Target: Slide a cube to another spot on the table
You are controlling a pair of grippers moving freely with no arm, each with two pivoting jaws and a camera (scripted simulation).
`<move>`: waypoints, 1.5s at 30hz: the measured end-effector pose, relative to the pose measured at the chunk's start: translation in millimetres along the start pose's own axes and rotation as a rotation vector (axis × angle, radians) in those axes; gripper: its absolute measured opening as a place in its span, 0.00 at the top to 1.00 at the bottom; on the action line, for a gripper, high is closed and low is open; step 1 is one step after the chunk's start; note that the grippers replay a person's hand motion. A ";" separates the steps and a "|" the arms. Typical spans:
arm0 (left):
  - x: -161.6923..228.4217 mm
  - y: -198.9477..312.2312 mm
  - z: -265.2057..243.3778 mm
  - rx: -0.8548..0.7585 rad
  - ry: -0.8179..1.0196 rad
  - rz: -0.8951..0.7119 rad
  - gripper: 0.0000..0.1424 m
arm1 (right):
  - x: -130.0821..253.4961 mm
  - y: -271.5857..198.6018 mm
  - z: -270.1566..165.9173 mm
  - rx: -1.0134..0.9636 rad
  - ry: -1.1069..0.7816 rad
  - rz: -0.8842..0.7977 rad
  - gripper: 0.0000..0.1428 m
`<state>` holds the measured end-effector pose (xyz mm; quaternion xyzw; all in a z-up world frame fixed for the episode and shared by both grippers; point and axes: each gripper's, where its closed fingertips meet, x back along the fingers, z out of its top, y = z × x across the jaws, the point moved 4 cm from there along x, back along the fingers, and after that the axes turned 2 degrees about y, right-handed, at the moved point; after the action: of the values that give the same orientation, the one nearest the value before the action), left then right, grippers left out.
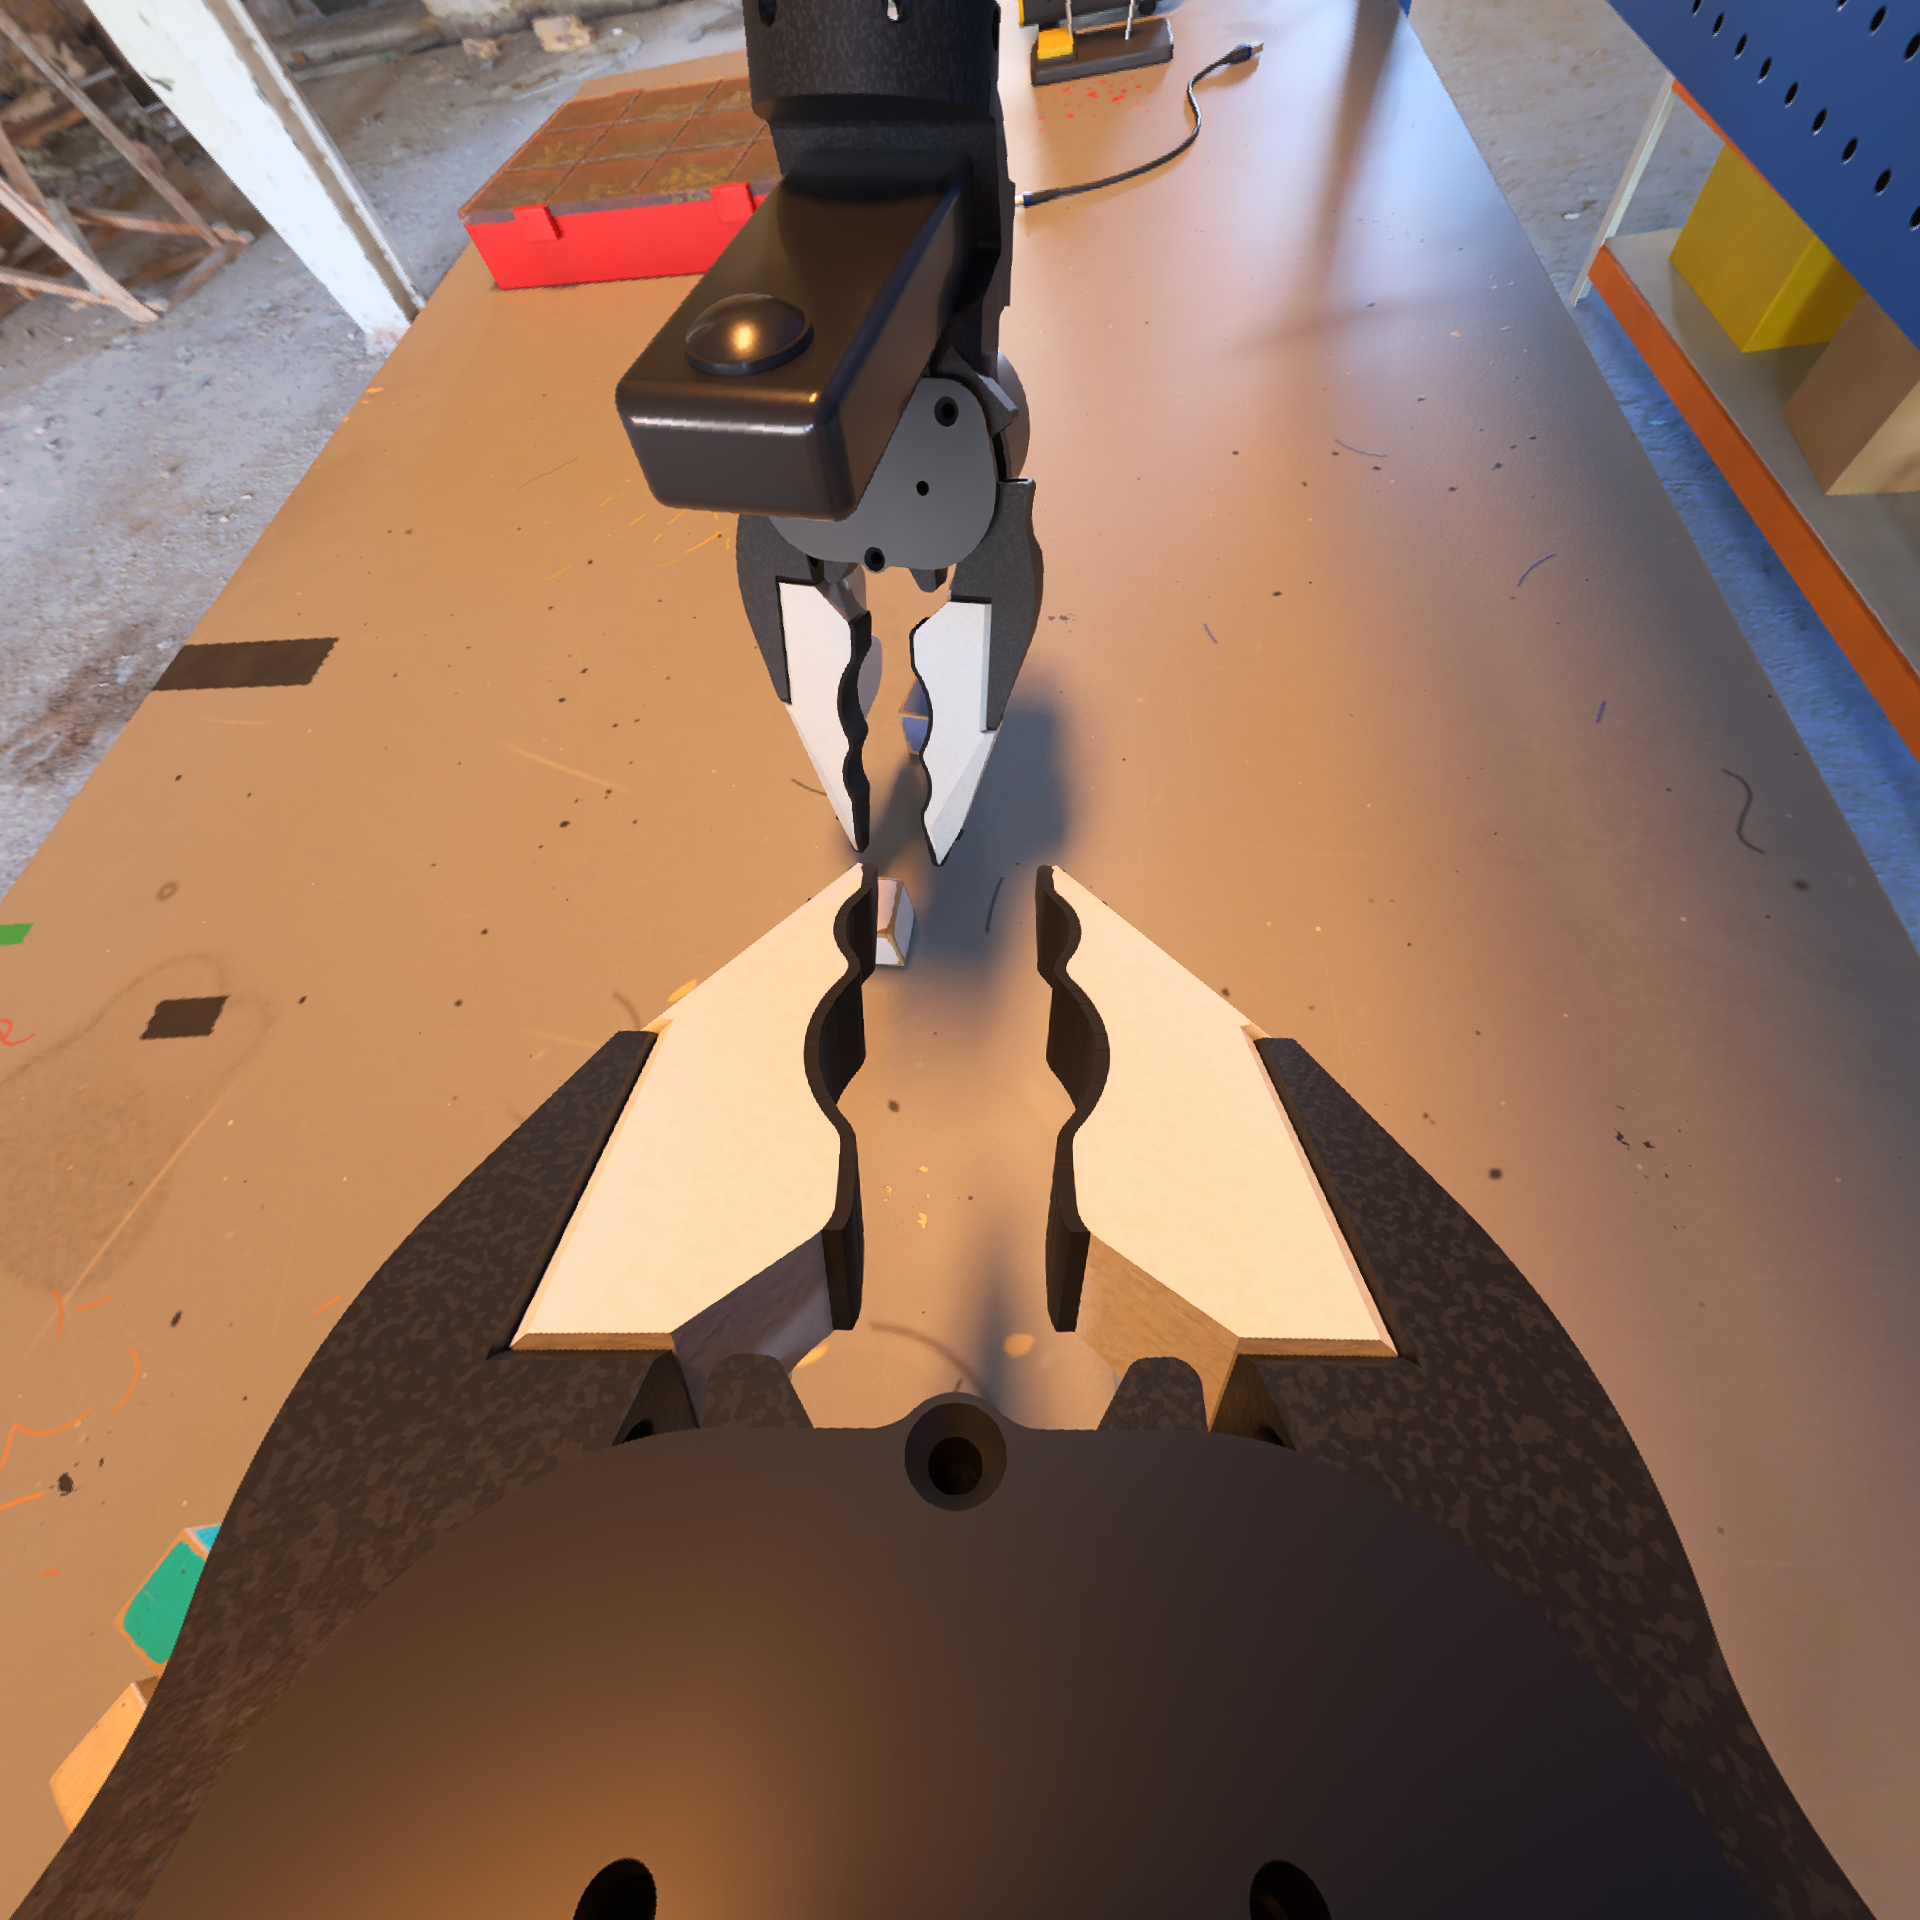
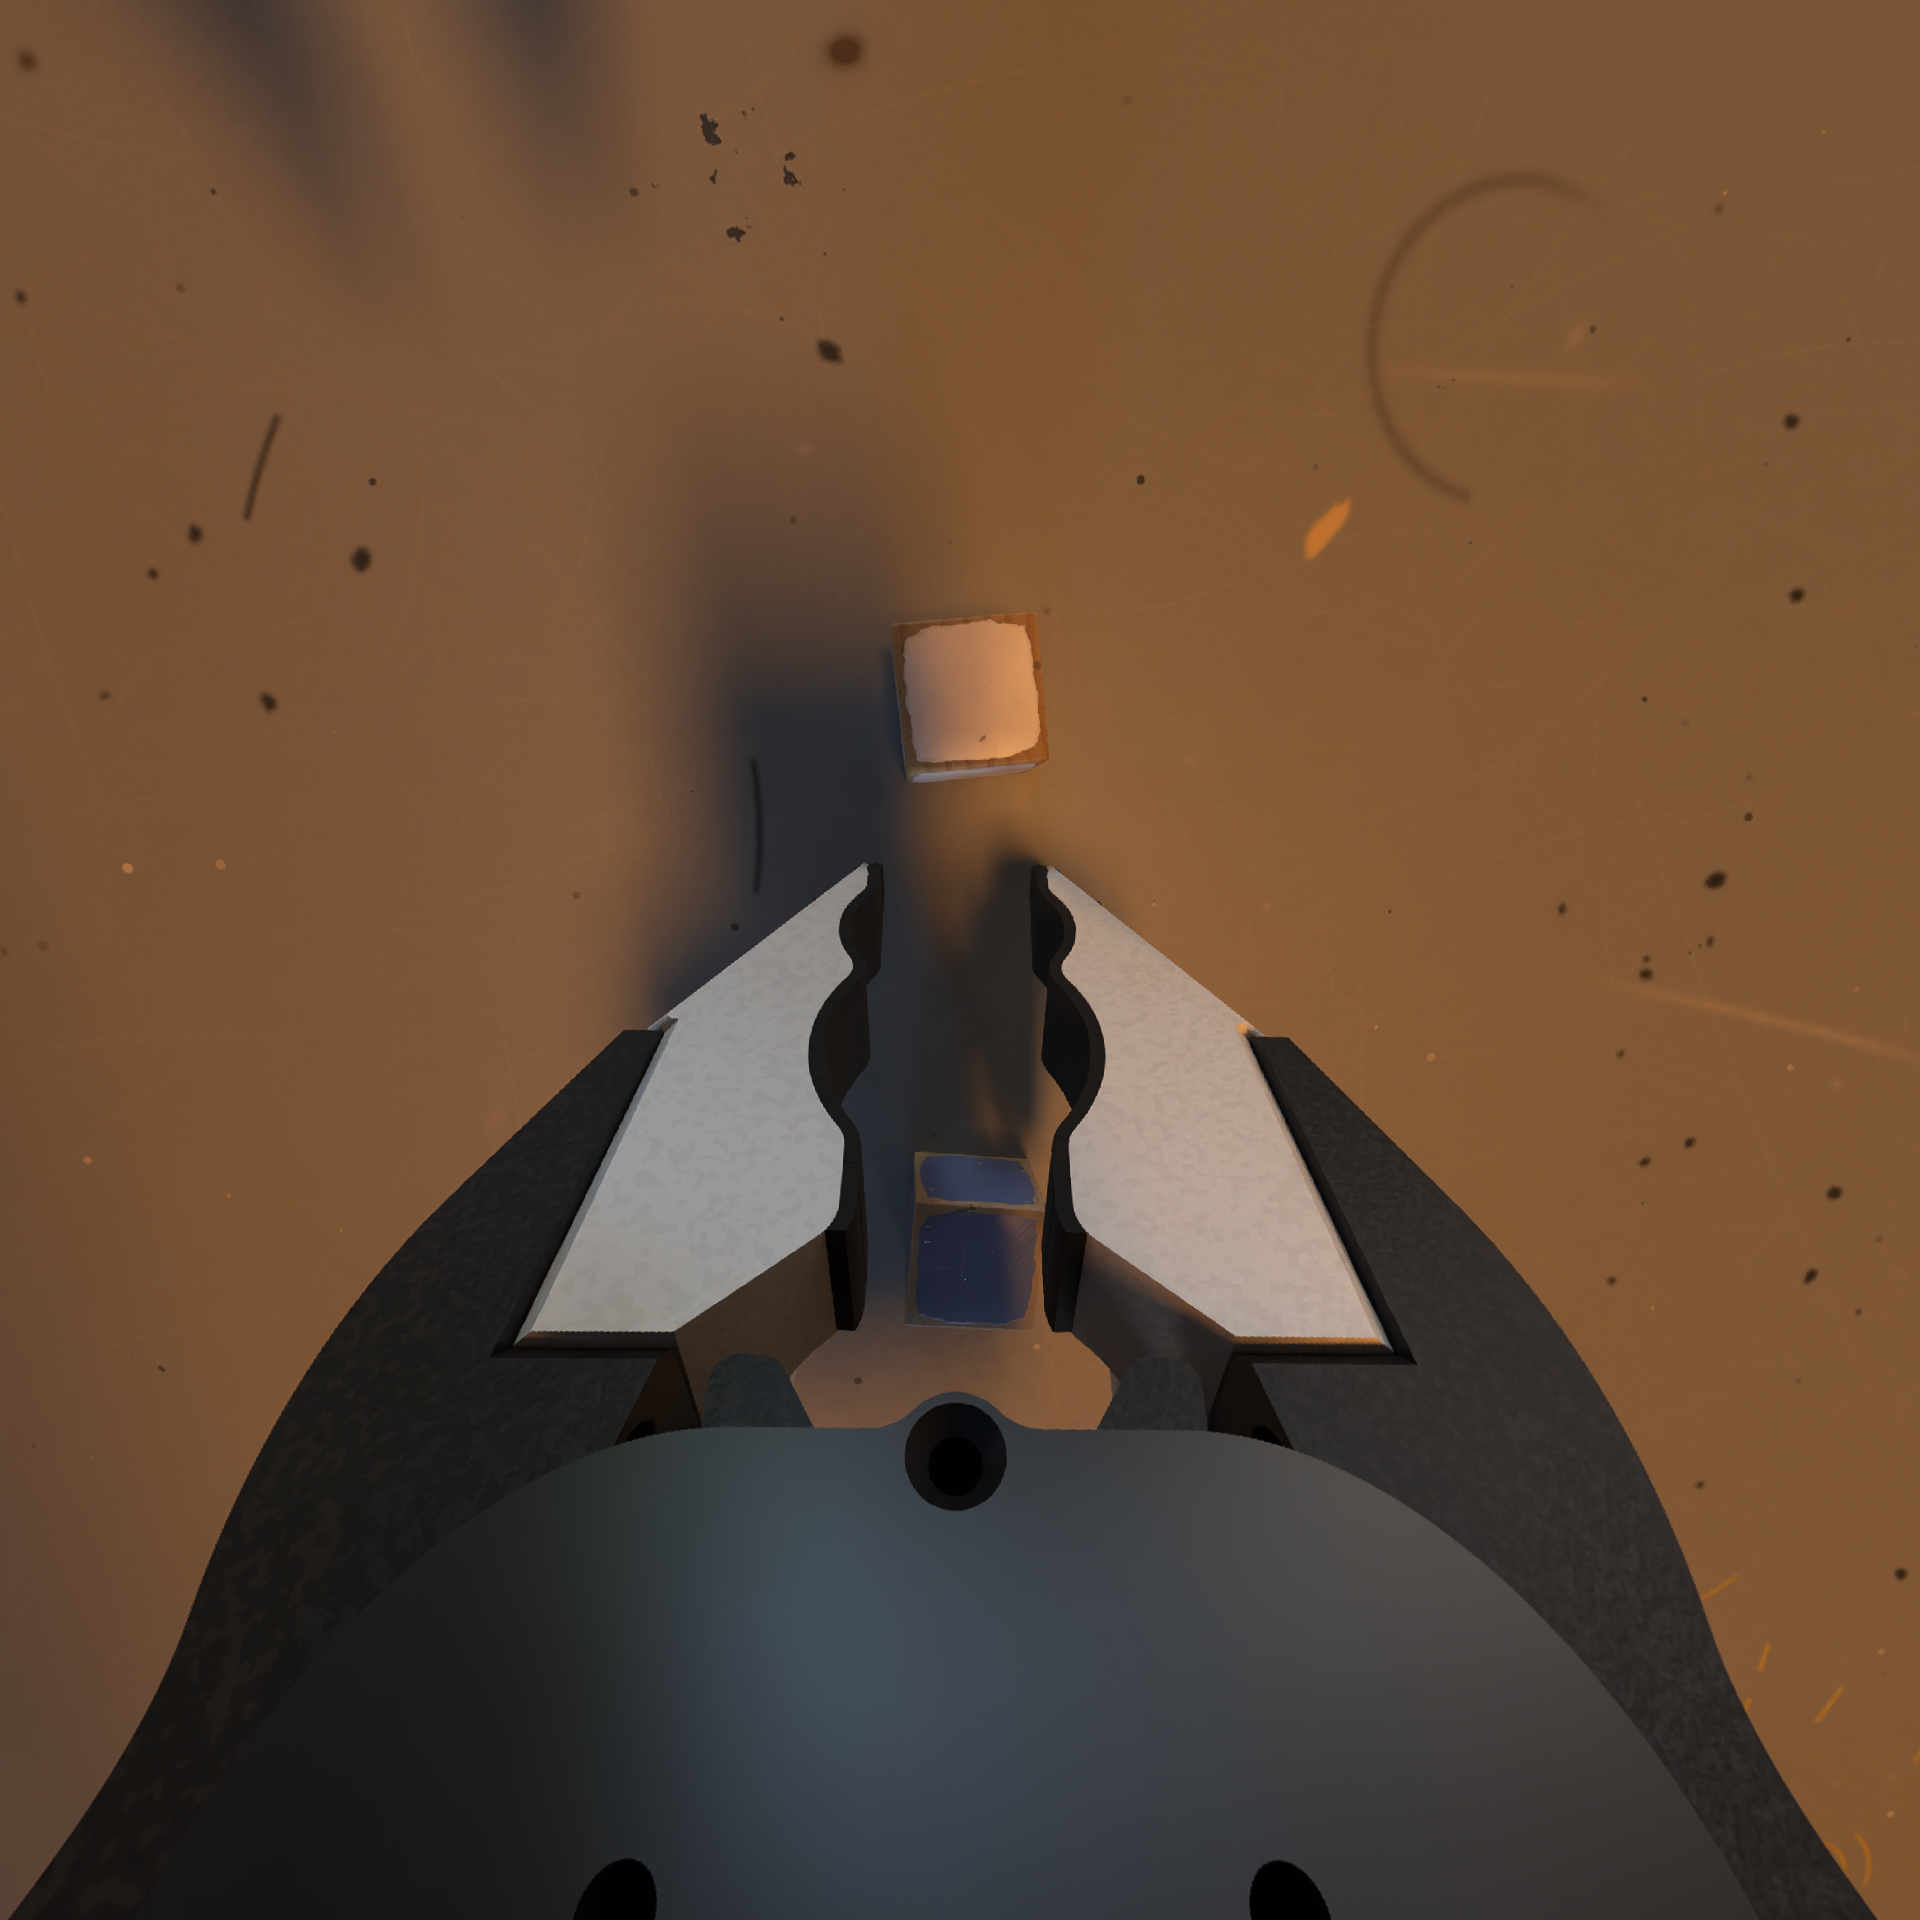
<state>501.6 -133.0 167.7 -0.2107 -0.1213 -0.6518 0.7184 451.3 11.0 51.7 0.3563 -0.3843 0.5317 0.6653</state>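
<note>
A small white-faced cube [image 2: 971, 691] lies on the brown table [image 2: 1455, 831], just beyond my right gripper [image 2: 956, 873], which points down at the table with its jaws apart and empty. A blue-faced cube [image 2: 977, 1247] shows through the gap between that gripper's fingers, lying on the table below and apart from them. In the left wrist view the white cube [image 1: 896, 920] sits by the left fingertip of my left gripper [image 1: 953, 878], which is open, empty and low over the table. The right gripper [image 1: 899, 847] hangs just past the cube, with the blue cube [image 1: 916, 717] behind it.
A red compartment box [image 1: 613, 208] lies at the far left, with a black cable [image 1: 1143, 166] and a small stand [image 1: 1101, 42] at the far end. A blue pegboard shelf [image 1: 1818, 156] runs along the right. A teal and wood block [image 1: 166, 1600] lies near left.
</note>
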 end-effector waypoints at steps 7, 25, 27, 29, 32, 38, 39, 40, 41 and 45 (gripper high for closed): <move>-0.9 -1.8 -2.4 0.013 -0.003 0.000 0.79 | -3.7 3.2 5.4 -0.010 0.033 0.015 0.80; 0.1 -3.9 -2.8 0.026 0.010 0.011 0.79 | -0.1 1.4 13.9 -0.004 0.120 0.020 0.70; 1.3 -3.9 -3.4 0.028 0.014 0.015 0.78 | 14.9 2.9 13.1 -0.013 0.142 -0.015 0.67; 2.7 -3.3 -4.3 0.029 0.016 0.018 0.78 | 34.5 2.4 3.8 -0.032 0.116 -0.052 0.66; 4.8 -1.9 -4.7 0.025 0.022 0.020 0.78 | 51.3 1.2 -27.9 -0.036 -0.080 -0.140 0.66; 4.4 -1.5 -1.0 0.021 0.031 0.018 0.79 | 45.3 -1.0 -57.7 -0.042 -0.209 -0.146 0.68; 3.9 -0.9 -1.3 0.018 0.028 0.017 0.78 | 44.3 -0.5 -58.9 -0.039 -0.215 -0.150 0.69; 3.3 -0.4 -2.0 0.015 0.025 0.017 0.78 | 43.1 -0.3 -59.5 -0.040 -0.212 -0.144 0.71; 2.8 -0.2 -3.0 0.015 0.020 0.017 0.78 | 41.6 0.0 -60.2 -0.040 -0.206 -0.138 0.73; 2.2 -1.6 -4.3 0.025 0.018 0.015 0.79 | 35.0 -1.1 -62.4 -0.044 -0.207 -0.095 0.81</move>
<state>499.8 -137.0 165.1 -0.1970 -0.1215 -0.6466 0.7269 465.4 81.0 54.7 0.4126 -0.4453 0.4513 0.6540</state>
